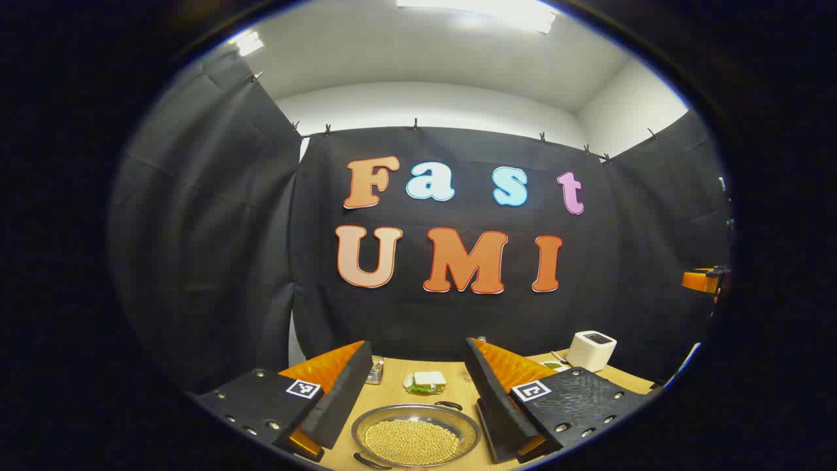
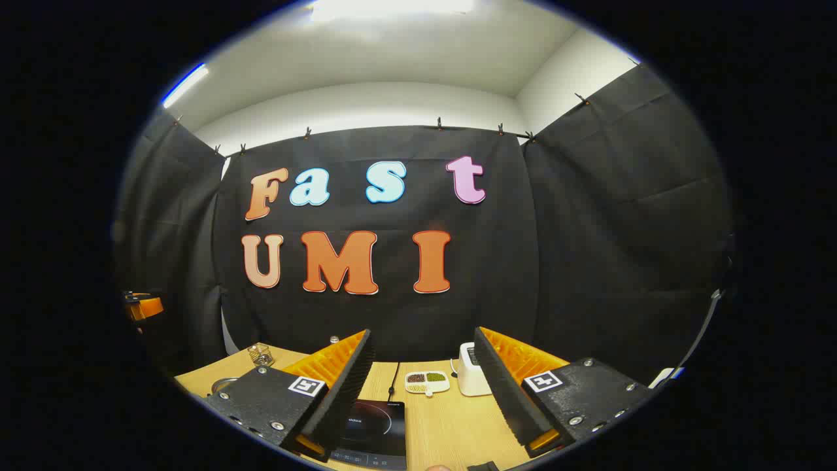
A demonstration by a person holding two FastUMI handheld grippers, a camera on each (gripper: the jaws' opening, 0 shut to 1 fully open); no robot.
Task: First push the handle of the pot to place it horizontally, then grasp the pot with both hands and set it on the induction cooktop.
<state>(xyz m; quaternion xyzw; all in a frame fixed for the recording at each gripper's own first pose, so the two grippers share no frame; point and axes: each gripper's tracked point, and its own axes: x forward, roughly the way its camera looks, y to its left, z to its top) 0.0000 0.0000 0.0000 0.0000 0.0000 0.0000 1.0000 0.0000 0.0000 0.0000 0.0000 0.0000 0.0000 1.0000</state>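
Between the spread fingers of the left gripper [image 1: 414, 392], the pot [image 1: 416, 435] is seen; the right gripper [image 2: 422, 386], likewise open, frames the cooktop [image 2: 373, 428], its print perhaps too small for reading.

Both views low, facing wall
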